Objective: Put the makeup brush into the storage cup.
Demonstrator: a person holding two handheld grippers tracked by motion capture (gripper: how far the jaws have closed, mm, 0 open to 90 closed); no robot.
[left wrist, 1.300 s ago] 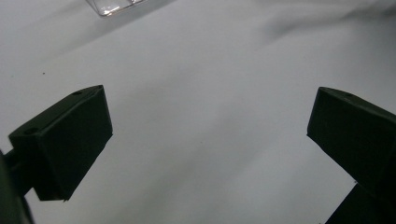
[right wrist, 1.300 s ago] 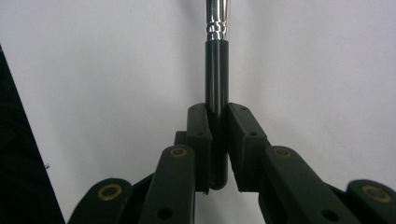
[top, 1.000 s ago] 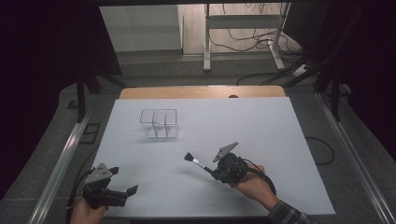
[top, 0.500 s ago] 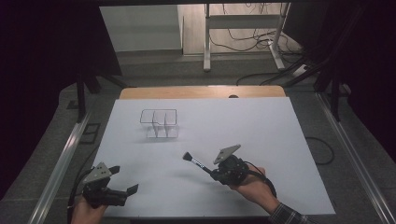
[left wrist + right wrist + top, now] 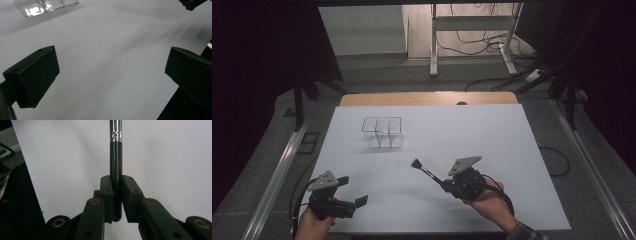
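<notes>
Near right of the table: the right gripper is seen, its jaws clamped on a makeup brush.
Brush: black handle pinched between the jaws, silver ferrule beyond them, bristle head pointed far-left above the white table sheet.
Near left: the left gripper is held with its jaws apart, nothing between them.
Far left-centre: a clear plastic divided organizer stands on the sheet, well apart from both grippers.

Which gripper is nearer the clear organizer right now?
Right. The right gripper, holding a brush, sits right of and below the clear organizer; the left gripper is farther, at the near-left edge.
</notes>
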